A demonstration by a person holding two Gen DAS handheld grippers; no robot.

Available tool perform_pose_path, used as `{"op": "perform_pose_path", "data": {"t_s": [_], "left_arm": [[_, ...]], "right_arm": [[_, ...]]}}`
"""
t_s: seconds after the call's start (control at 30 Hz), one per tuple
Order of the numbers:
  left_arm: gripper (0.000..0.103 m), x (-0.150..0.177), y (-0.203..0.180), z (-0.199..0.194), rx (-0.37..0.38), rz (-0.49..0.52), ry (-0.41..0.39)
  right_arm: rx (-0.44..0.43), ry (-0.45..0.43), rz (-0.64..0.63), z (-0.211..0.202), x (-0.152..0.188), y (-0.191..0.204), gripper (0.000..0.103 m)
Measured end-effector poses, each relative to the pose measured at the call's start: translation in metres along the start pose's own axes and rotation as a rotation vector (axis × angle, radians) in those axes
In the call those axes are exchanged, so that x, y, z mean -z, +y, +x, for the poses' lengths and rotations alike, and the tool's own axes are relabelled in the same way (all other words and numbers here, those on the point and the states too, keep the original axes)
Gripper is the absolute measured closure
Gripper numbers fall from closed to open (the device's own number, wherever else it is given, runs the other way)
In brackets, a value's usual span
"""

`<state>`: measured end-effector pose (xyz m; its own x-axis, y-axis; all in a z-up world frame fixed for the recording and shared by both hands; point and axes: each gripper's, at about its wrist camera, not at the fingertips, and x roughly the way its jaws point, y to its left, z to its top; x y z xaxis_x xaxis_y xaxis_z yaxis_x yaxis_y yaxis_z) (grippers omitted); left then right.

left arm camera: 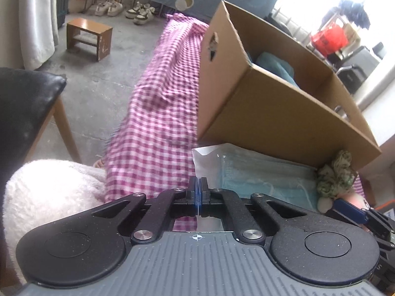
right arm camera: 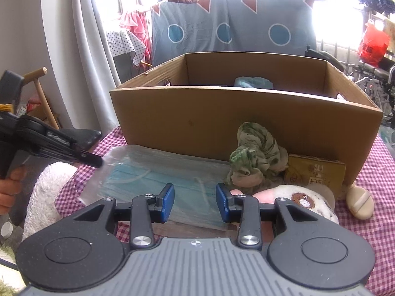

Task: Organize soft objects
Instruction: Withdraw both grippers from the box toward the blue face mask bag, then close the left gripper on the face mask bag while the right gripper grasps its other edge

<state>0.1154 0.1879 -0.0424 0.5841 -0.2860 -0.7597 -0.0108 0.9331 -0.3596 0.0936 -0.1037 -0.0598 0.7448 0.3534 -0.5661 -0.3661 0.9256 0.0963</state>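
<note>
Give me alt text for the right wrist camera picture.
The left gripper pinches the corner of a clear pack of blue face masks lying on a pink checked tablecloth. The right gripper hovers open over the pack, before a cardboard box, with a green cloth alongside.

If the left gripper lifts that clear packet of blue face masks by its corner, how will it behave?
The mask packet likely droops from the pinched corner: thin film over soft, flat masks. Probably light, so the left gripper, shut on the film edge, should carry it. The glossy plastic may slip between the fingers.
</note>
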Motion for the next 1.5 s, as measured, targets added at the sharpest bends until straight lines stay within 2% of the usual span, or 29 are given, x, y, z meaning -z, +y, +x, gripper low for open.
{"op": "perform_pose_path", "data": {"t_s": [0.17,0.4,0.5,0.57,0.63,0.7,0.8,1.0,1.23,1.37,1.5], "left_arm": [[0.103,0.002,0.016,-0.012,-0.005,-0.029,-0.023],[0.103,0.006,0.048,-0.023,-0.072,-0.085,-0.051],[0.098,0.008,0.061,-0.021,-0.069,-0.110,-0.027],[0.090,0.009,0.064,-0.022,-0.056,-0.121,-0.017],[0.065,0.007,0.062,-0.025,-0.043,-0.098,-0.018],[0.055,0.003,0.056,-0.031,-0.048,-0.058,-0.044],[0.048,-0.002,0.044,-0.042,-0.048,0.013,-0.118],[0.048,-0.023,0.027,-0.028,-0.029,0.082,-0.130],[0.047,-0.022,0.021,-0.012,0.010,0.082,-0.100],[0.043,-0.027,0.021,-0.009,0.013,0.082,-0.092],[0.040,-0.038,0.022,-0.001,0.022,0.086,-0.074]], "right_arm": [[0.031,0.007,-0.034,0.006,-0.003,0.003,0.064],[0.085,0.009,-0.061,0.015,-0.003,0.001,0.064],[0.070,0.010,-0.051,0.015,-0.002,0.002,0.059],[0.042,0.003,-0.024,0.012,-0.004,0.000,0.051],[0.008,-0.007,0.011,0.007,-0.006,-0.004,0.045],[-0.022,-0.018,0.041,0.004,-0.009,-0.007,0.042],[-0.046,-0.031,0.069,-0.001,-0.012,-0.010,0.042],[-0.086,-0.052,0.106,-0.008,-0.015,-0.012,0.042],[-0.104,-0.048,0.121,-0.013,-0.016,-0.008,0.042],[-0.162,-0.044,0.146,-0.019,-0.020,-0.002,0.042],[-0.281,0.014,0.190,-0.016,-0.022,0.006,0.036]]}}
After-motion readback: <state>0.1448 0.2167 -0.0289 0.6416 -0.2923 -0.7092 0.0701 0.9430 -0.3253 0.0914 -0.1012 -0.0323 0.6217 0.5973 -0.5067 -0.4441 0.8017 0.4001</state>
